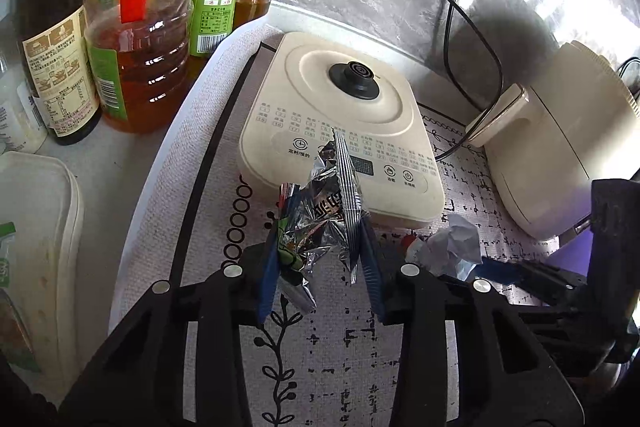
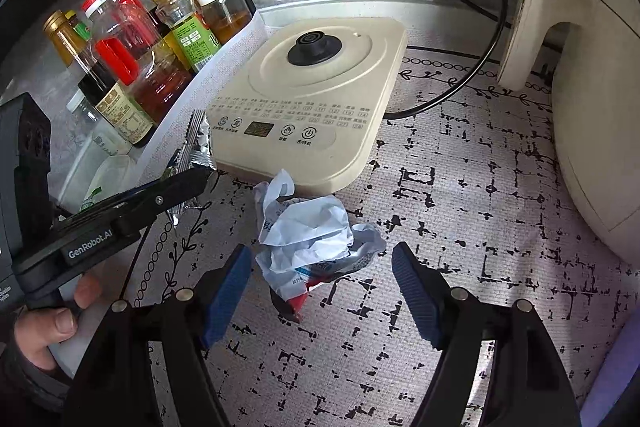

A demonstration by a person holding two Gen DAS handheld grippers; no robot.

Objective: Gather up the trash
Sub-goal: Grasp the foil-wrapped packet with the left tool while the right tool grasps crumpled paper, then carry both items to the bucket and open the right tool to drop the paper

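Two wrappers, left tool pinching foil wrapper, right tool spread around white wrapper.

Mat: grey-white, black broken grid, vine-and-ring border. Base: cream, black knob. Wrapper: silver foil, green and black print. Bag: pale blue-white, red corner. Pads: blue. Kettle: cream. Oil jug: amber, red handle.

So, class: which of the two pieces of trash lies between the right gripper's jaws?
The crumpled white wrapper, not the silver foil wrapper, which sits in the left gripper.
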